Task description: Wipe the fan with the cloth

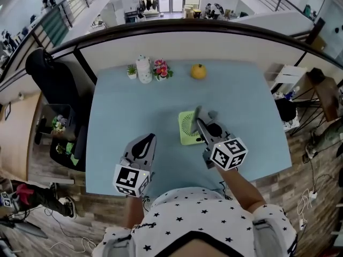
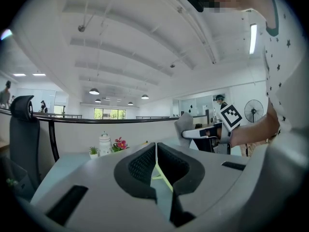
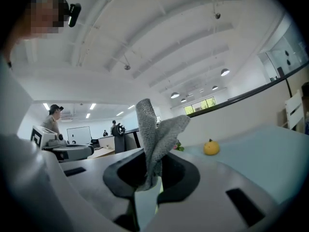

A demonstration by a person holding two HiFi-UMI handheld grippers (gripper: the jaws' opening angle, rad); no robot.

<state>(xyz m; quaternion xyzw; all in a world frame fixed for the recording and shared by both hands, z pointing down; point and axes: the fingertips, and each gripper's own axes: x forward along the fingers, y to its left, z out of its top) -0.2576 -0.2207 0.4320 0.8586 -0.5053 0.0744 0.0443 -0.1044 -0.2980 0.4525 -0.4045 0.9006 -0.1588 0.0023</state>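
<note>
Cloth [image 3: 155, 134], a grey knitted scrap, looks soft, light and floppy, so it is best pinched by a bunched fold. The right gripper [image 3: 150, 178] has it that way, jaws clamped on its lower end with the loose top standing free. Just under it the small green fan [image 1: 187, 128] lies flat on the blue table [image 1: 118, 122] (light plastic by the look of it, likely to slide when rubbed). Left gripper [image 1: 146, 142] hovers near the front edge, jaws together on nothing.

Pale blue table [image 1: 112, 143], lime-green fan [image 1: 187, 128], grey knitted cloth [image 3: 157, 132], yellow-orange fruit [image 1: 198, 72], pink flowers [image 1: 161, 67], white bottle [image 1: 143, 69], black office chair [image 1: 53, 82], white shirt with black stars [image 1: 185, 213].
</note>
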